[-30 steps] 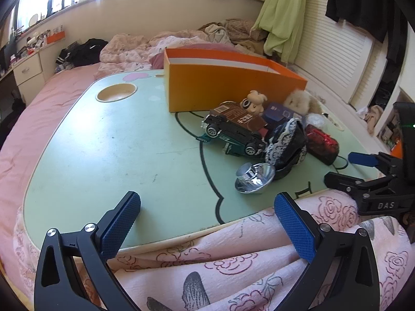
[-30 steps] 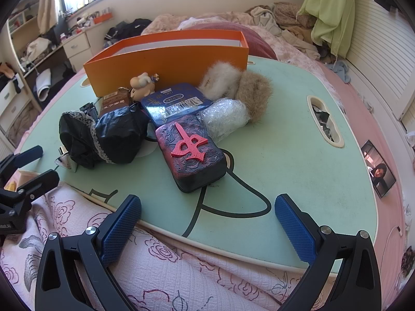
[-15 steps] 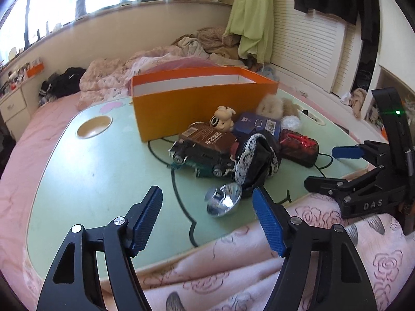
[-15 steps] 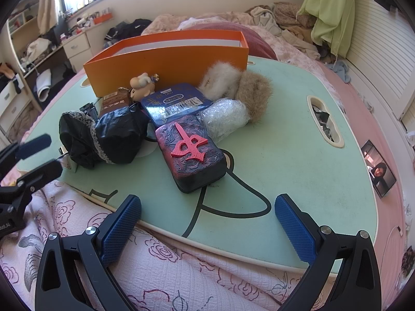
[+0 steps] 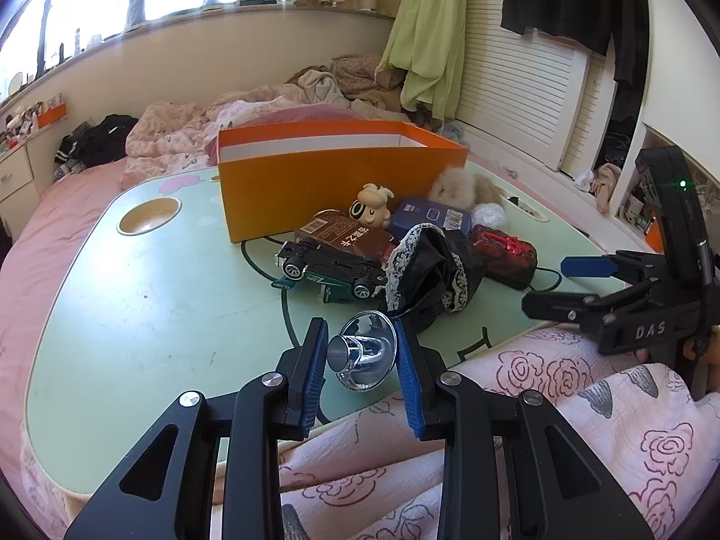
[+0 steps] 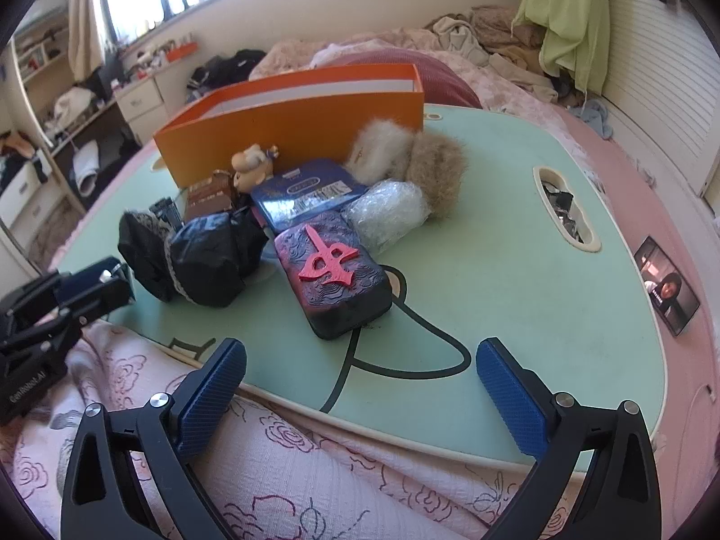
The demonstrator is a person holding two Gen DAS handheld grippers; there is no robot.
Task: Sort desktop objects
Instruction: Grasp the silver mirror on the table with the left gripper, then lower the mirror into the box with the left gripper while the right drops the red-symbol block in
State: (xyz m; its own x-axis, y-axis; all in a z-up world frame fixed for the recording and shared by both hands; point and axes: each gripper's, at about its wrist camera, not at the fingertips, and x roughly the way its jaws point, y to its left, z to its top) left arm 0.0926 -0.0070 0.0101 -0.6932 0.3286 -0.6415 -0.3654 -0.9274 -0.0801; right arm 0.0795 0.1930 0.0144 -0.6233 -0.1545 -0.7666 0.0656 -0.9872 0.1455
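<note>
A shiny silver cone-shaped reflector [image 5: 364,355] lies near the front edge of the pale green lap table [image 5: 157,292]. My left gripper [image 5: 358,324] is closing on it. The reflector sits between the blue pads, which touch its sides. Just behind it lie a black lace-trimmed pouch [image 5: 432,270] and an overturned toy car [image 5: 333,265]. An open orange box [image 5: 342,171] stands at the back. My right gripper [image 6: 360,346] is open and holds nothing, low over the table's front edge, in front of a red-and-black case [image 6: 330,270].
A blue tin [image 6: 306,193], a bubble-wrap bundle [image 6: 387,216], a fur piece [image 6: 405,157], a small figurine [image 5: 371,207] and a brown packet [image 5: 346,236] crowd the middle. The table has a cup recess [image 5: 148,221] and a slot [image 6: 564,211]. A floral quilt [image 6: 292,472] lies under both grippers.
The left gripper's jaws have gone from wide apart to narrow around the silver reflector, and it has turned toward the pile. The right gripper has stayed put and open.
</note>
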